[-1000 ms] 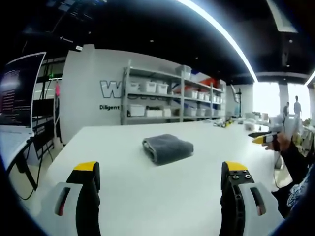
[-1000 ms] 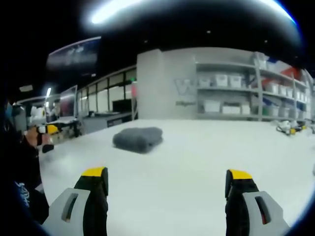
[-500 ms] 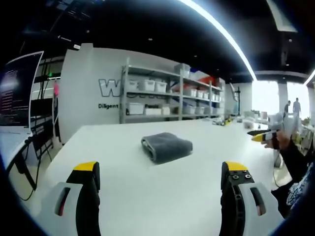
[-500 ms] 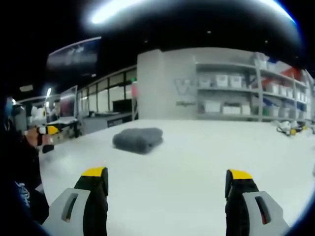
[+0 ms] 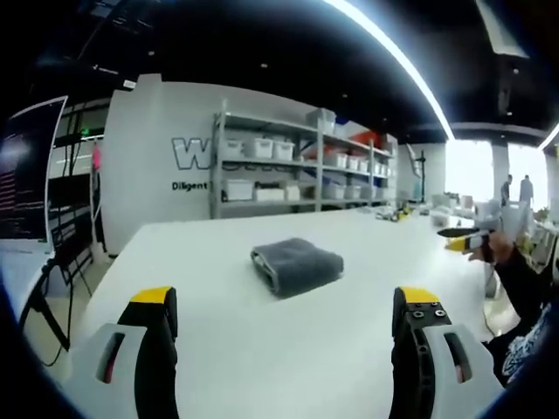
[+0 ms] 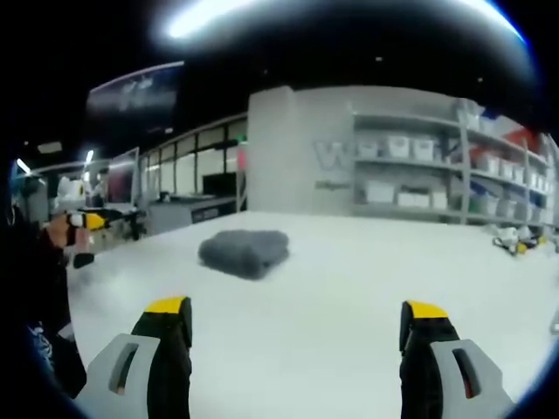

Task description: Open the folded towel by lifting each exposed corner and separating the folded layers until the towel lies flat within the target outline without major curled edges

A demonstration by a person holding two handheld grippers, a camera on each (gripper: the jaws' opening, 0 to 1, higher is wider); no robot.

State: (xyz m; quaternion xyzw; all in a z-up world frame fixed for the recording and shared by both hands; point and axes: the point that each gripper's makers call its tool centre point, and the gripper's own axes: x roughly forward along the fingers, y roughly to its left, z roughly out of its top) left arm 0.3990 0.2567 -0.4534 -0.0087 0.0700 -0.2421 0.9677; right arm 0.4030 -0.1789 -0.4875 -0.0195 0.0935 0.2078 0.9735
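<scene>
Left gripper point(image 5: 284, 310) hangs above the near edge of the white table point(image 5: 218, 349), jaws spread wide, nothing between them. Ahead at mid-table lies the grey towel point(image 5: 297, 264), folded into a thick pad, its long axis running left-near to right-far, rounded fold facing left. Right gripper point(image 6: 297, 323) is also spread apart, the towel point(image 6: 244, 251) far-left of it.

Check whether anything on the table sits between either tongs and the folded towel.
Nothing visible does. Bare white table lies between the open left tongs and the folded grey towel, and likewise ahead of the open right tongs.
</scene>
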